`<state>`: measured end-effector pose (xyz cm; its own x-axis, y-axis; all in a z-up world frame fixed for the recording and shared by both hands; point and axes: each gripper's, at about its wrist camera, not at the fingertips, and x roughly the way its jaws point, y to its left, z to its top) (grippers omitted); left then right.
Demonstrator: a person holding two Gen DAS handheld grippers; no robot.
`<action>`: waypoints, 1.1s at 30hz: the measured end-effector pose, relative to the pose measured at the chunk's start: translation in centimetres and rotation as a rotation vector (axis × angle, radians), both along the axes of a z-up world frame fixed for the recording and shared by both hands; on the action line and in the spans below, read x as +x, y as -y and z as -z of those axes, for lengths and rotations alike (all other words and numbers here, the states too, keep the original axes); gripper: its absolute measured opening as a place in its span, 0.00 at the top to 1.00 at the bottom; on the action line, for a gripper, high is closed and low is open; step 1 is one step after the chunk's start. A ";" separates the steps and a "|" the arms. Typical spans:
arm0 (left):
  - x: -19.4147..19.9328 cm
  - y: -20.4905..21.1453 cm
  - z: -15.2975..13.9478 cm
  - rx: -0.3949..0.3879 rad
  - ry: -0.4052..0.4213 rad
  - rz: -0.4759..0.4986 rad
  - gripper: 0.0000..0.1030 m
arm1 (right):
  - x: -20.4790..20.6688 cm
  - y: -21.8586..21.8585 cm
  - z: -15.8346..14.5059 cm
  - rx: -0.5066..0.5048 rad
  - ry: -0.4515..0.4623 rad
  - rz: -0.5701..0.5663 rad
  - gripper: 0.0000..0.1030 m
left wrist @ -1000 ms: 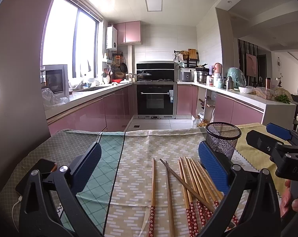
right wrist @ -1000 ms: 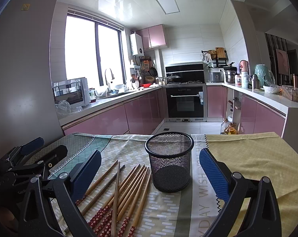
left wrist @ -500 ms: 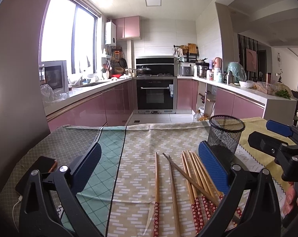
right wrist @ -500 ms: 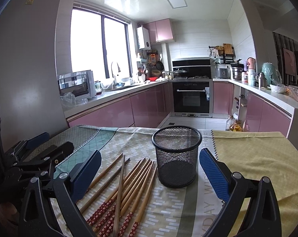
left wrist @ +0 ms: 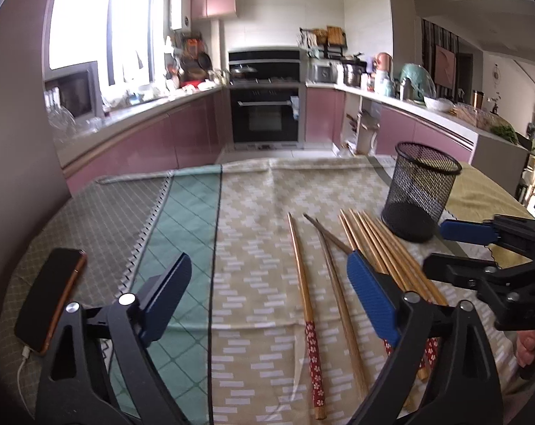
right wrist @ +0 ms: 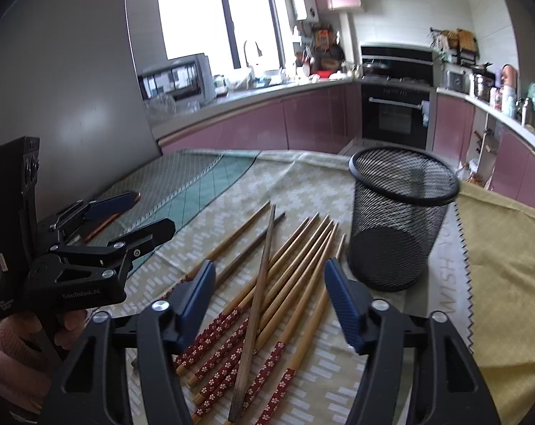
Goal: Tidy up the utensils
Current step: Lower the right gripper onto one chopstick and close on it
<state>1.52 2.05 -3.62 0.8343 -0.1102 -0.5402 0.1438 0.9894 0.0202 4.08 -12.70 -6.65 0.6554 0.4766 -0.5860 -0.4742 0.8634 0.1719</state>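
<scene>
Bamboo chopsticks lie fanned on the patterned tablecloth, just beside the black mesh holder, which stands upright and empty. Over the last second I've tipped both tools down and brought them in, so the pile now fills my right view where earlier the holder sat centred. My right gripper is closing, jaws about half apart, straddling the middle of the bundle with nothing pinched yet. My left gripper has only begun to narrow, still wide, framing two loose sticks near the bundle's left edge; it holds nothing. A phone rests at the far left. I judge the pickup is starting, and none are sorted yet.
</scene>
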 end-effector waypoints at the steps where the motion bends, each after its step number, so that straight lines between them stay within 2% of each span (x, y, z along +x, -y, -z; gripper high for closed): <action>1: 0.3 -0.1 0.3 -0.003 -0.023 0.007 0.18 | 0.3 -0.4 0.3 -0.015 -0.014 -0.011 0.49; 3: 1.0 -0.1 1.0 0.005 -0.067 0.012 0.24 | 1.1 -1.4 1.0 -0.052 -0.053 -0.030 0.52; 6: 2.0 -0.1 1.8 0.006 -0.125 0.024 0.32 | 2.2 -2.3 2.1 -0.081 -0.119 -0.059 0.64; 9: 2.8 -0.1 2.4 -0.008 -0.169 0.043 0.36 | 2.9 -2.7 2.6 -0.094 -0.148 -0.069 0.73; 11: 3.2 0.1 2.6 0.009 -0.188 0.045 0.39 | 3.2 -2.9 2.5 -0.102 -0.150 -0.068 0.74; 13: 3.6 0.4 2.9 0.018 -0.205 0.054 0.47 | 3.3 -3.0 2.4 -0.102 -0.148 -0.070 0.75; 20: 4.8 1.2 3.5 0.022 -0.241 0.087 0.53 | 4.4 -3.7 2.5 -0.137 -0.160 -0.078 0.78; 26: 5.8 1.9 4.2 0.013 -0.298 0.119 0.64 | 5.3 -4.2 2.5 -0.153 -0.176 -0.079 0.83; 27: 6.0 2.0 4.3 0.011 -0.307 0.121 0.65 | 5.5 -4.2 2.6 -0.151 -0.191 -0.084 0.87; 29: 6.3 2.1 4.3 0.004 -0.310 0.126 0.66 | 5.6 -4.1 2.6 -0.139 -0.198 -0.083 0.87; 31: 6.6 2.1 4.3 -0.005 -0.318 0.127 0.74 | 5.7 -3.9 2.7 -0.119 -0.213 -0.078 0.88; 33: 6.8 2.2 4.4 -0.019 -0.326 0.127 0.78 | 5.8 -3.4 2.8 -0.091 -0.226 -0.072 0.92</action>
<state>8.36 -0.13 -7.99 0.5970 -0.2146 -0.7730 0.2613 0.9630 -0.0655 9.89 -9.28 -9.41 0.4687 0.4556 -0.7568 -0.4934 0.8457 0.2035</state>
